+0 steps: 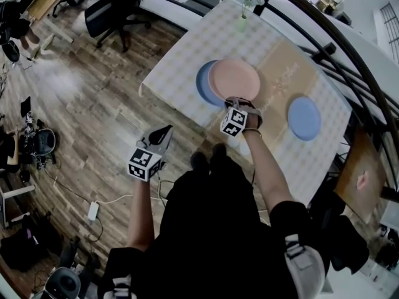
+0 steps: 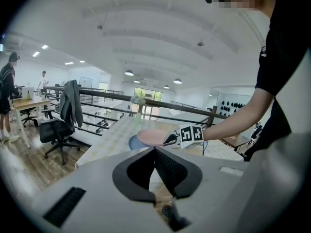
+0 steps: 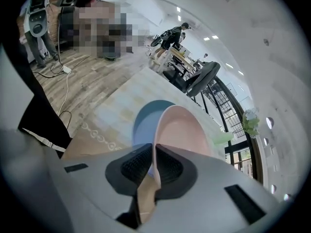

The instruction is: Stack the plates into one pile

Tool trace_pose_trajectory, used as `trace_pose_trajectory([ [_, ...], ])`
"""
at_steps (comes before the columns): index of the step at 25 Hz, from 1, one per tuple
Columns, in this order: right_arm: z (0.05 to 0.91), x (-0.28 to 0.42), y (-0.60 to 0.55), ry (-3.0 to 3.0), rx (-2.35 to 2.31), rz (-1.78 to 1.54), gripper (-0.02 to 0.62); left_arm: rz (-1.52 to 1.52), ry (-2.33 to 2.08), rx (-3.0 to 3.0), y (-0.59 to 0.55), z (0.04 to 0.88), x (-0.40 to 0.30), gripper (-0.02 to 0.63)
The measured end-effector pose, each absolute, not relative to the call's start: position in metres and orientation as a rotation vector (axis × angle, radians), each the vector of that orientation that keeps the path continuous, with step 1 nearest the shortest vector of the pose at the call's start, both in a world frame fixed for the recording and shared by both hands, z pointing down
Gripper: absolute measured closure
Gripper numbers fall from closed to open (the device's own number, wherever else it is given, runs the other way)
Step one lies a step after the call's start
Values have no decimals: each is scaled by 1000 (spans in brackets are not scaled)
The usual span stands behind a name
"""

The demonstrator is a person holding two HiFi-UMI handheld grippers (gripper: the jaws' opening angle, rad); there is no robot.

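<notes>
A pink plate hangs over a blue plate lying on the checkered table; my right gripper is shut on the pink plate's near rim. In the right gripper view the pink plate stands edge-on between the jaws of that gripper, with the blue plate behind it. A second blue plate lies alone on the table's right side. My left gripper hovers off the table over the wooden floor, shut and holding nothing. Its view shows the pink plate ahead.
A small vase of flowers stands at the table's far edge. A beige runner crosses the table between the plates. A black railing curves behind the table. Office chairs stand on the floor at the left.
</notes>
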State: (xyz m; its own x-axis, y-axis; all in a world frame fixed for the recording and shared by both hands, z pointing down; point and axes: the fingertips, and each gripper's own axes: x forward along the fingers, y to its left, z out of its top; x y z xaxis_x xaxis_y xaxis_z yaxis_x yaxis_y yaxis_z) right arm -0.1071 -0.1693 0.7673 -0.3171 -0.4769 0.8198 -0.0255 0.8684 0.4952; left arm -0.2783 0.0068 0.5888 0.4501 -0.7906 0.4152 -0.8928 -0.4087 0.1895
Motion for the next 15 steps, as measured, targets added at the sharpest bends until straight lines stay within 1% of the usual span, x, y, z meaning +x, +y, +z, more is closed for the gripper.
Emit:
trace_pose_trajectory([
  [15, 790, -142, -150, -1862, 250, -521, 572, 358, -1497, 2272, 19, 591, -292, 604],
])
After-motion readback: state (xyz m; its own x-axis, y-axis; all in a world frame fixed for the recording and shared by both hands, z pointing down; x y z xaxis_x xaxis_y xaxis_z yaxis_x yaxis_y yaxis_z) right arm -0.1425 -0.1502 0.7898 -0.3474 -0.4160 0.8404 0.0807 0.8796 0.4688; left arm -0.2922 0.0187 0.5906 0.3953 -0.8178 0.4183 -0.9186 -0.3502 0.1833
